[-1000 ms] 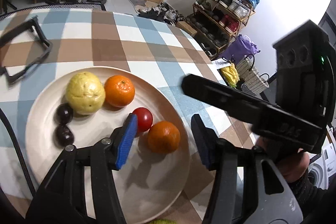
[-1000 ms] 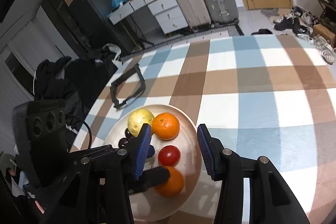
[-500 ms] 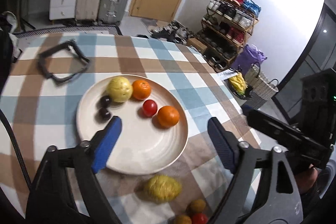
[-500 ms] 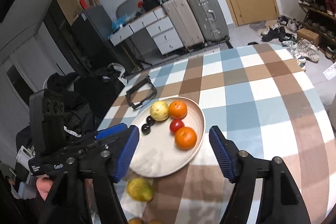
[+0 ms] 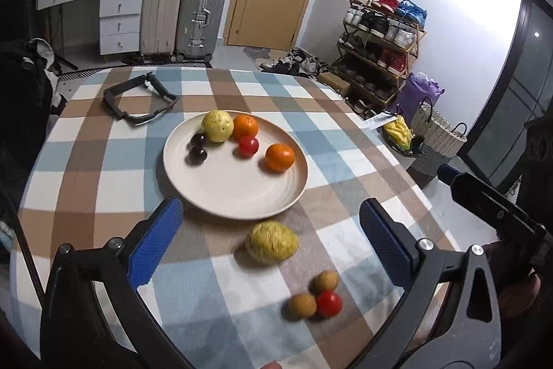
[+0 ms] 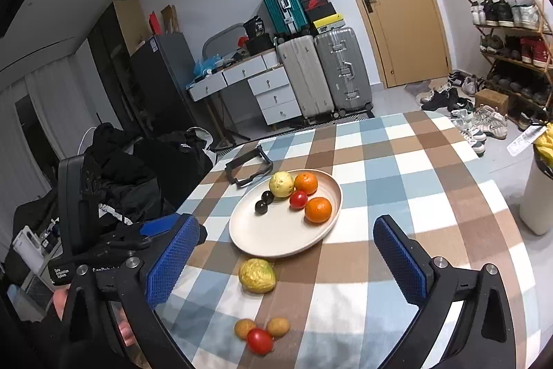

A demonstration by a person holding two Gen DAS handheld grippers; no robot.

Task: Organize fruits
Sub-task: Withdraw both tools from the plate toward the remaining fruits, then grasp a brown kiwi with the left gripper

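A cream plate (image 5: pixel 224 189) (image 6: pixel 276 237) on the checked table holds a yellow fruit (image 5: pixel 217 126), two oranges (image 5: pixel 280 157), a red tomato (image 5: pixel 248 146) and two dark plums (image 5: pixel 197 155). In front of the plate on the cloth lie a yellow lemon-like fruit (image 5: pixel 272 241) (image 6: pixel 257 275), two small brown fruits (image 5: pixel 302 305) (image 6: pixel 244 328) and a red tomato (image 5: pixel 329 303) (image 6: pixel 259 340). My left gripper (image 5: pixel 273 241) is open and empty, held above the loose fruit. My right gripper (image 6: pixel 287 258) is open and empty, above the plate's near rim.
A black strap-like frame (image 5: pixel 138 99) (image 6: pixel 247 166) lies on the table behind the plate. The table's round edge falls off to the right (image 5: pixel 397 154). Suitcases, drawers and a shoe rack stand beyond the table.
Both grippers have pulled up and back from the plate and opened wider. The loose fruits in front of the plate have come into view.
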